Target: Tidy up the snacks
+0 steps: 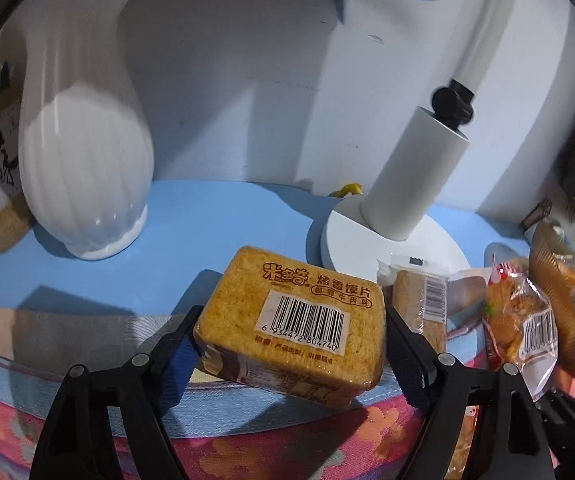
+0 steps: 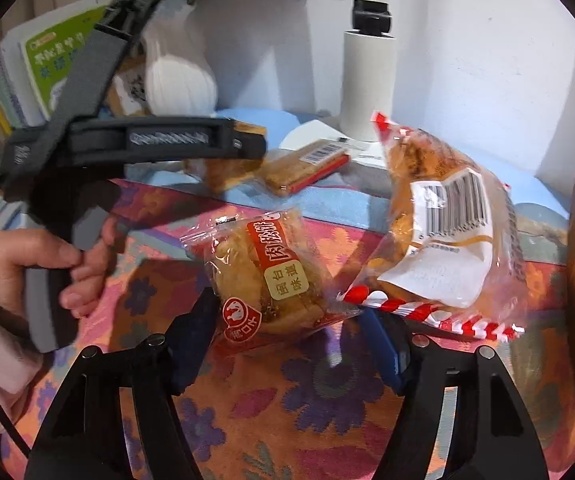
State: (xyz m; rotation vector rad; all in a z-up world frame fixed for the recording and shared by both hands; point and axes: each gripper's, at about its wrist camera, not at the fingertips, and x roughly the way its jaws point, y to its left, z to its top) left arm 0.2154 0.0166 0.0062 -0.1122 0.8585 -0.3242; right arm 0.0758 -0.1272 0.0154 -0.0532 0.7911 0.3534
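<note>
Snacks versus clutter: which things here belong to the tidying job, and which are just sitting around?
Job:
- toast pack, between the left jaws
- round pastry, between the right jaws
- red-striped bun bag
- flat cracker pack

Bystanders:
- white vase
- lamp base
- books
- floral cloth

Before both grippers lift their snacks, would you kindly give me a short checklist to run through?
1. Left gripper pads against both sides of the bun-slice pack: ok.
2. Right gripper firmly on the floss-cake packet: cannot tell; pads meet wrapper edges only.
3. Striped bread bag clear of the right gripper: not ok; its seam lies beside one finger.
4. Vase apart from the bun-slice pack: ok.
</note>
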